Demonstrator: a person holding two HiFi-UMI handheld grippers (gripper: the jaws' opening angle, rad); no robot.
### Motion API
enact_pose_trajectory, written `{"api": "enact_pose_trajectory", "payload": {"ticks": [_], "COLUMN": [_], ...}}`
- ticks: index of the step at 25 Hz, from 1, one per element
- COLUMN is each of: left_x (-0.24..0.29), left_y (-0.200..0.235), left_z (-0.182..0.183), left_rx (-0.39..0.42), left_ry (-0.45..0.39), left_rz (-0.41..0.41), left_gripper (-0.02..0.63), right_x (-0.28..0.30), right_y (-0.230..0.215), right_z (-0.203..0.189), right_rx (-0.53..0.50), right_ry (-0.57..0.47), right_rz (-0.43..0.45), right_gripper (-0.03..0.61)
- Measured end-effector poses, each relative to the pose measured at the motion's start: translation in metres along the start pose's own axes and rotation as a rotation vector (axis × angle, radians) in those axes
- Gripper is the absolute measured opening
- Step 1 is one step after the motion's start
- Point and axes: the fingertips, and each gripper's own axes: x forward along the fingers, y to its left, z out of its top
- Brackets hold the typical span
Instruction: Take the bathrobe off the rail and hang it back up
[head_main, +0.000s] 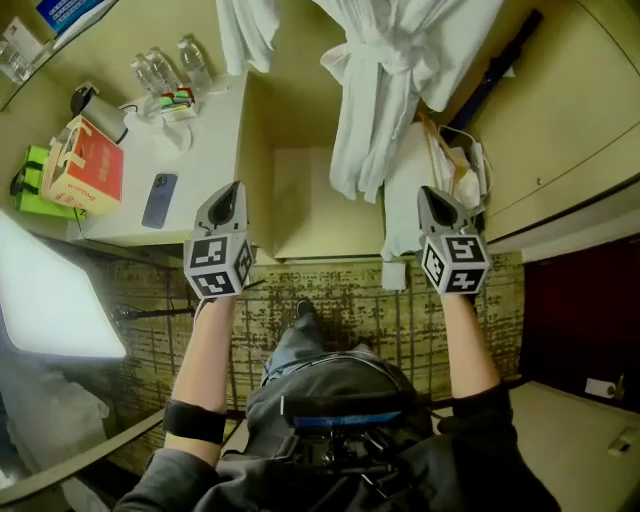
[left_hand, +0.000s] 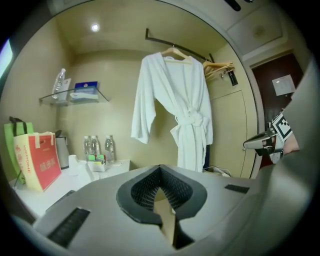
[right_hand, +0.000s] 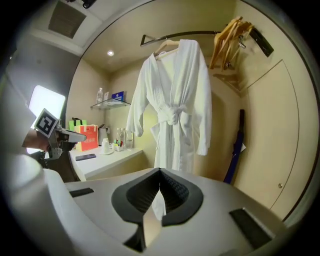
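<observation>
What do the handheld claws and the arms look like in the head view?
Left claw and right claw: grey tapered shells, black ridged pads, each with a white cube of black square markers. No cables visible. Dark sleeves; black band on left forearm.

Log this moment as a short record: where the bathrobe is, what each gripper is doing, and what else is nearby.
bathrobe: hanging on a hanger from the rail, belt tied
left gripper: shut, empty, clear of the bathrobe
right gripper: shut, empty, clear of the bathrobe
spare hangers: wooden, on the rail beside the bathrobe
counter: holds a red bag, a phone and water bottles
task stage: bathrobe on the rail, not gripped
</observation>
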Motion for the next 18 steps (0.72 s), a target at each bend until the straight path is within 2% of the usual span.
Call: {"api": "enact_pose_trajectory", "payload": {"ticks": [5,12,18], "left_x": [-0.042,-0.080,-0.095], "left_y": [-0.012,-0.041,-0.065], "left_z": [-0.018,-0.031,-0.036], "left_rx": [-0.016,-0.001,-0.003], "left_ry": [0.015,0.035,0.028], "left_rz": [0.029,0.031,0.017], "left_gripper": [0.002,0.002,0.002], "right_x": [-0.025,-0.069,-0.093], "right_y": [0.000,-0.007,-0.012], "right_z": [-0.036,-0.051,-0.065], "right_rx": [0.005,0.061,0.037], "right_ry": [0.037,0.021,0.029], "right_rz": [0.022,0.024,0.014], "right_gripper": [0.021,0.018,0.017]}}
